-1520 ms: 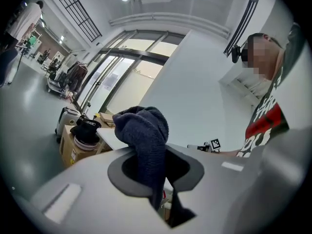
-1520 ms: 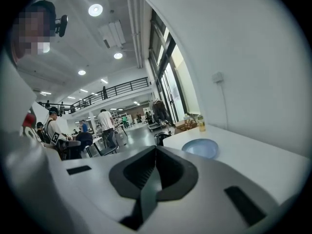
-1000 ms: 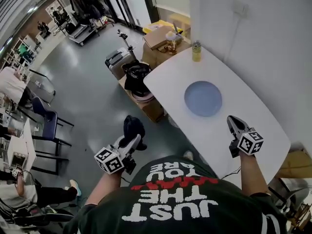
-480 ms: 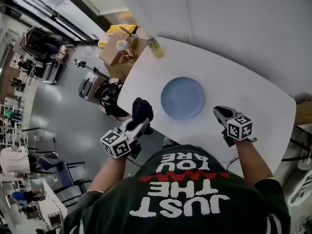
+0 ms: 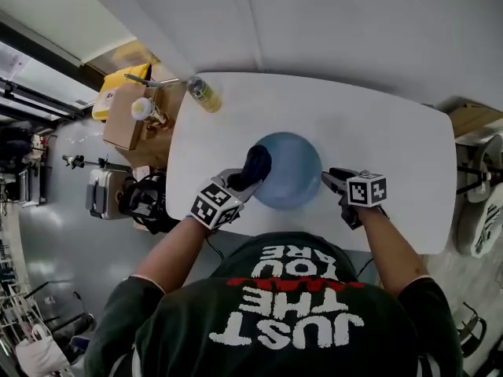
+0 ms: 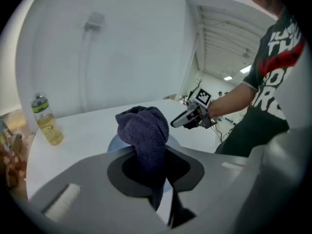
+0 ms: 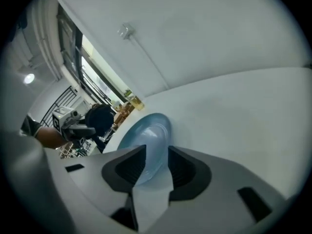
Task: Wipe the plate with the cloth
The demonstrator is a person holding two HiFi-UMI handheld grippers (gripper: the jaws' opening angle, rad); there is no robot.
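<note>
A light blue plate [image 5: 292,171] lies in the middle of the white table [image 5: 393,140]. My left gripper [image 5: 245,181] is shut on a dark navy cloth [image 5: 256,163], whose bunched end hangs over the plate's left rim. In the left gripper view the cloth [image 6: 144,130] fills the jaws, with the plate [image 6: 113,143] behind it. My right gripper [image 5: 330,179] sits at the plate's right rim; its jaws have just been opening. In the right gripper view the right gripper [image 7: 157,152] stands open, the plate's [image 7: 146,133] near rim in the gap, untouched by the pads.
A bottle of yellow liquid [image 5: 203,93] stands at the table's far left corner, with cardboard boxes [image 5: 126,116] and bags [image 5: 145,199] on the floor beside it. A white wall [image 5: 314,22] runs along the table's far side.
The left gripper has swung in from beside the table, carrying the cloth to the plate's left rim. The right gripper has dropped to the plate's right rim and opened its jaws.
</note>
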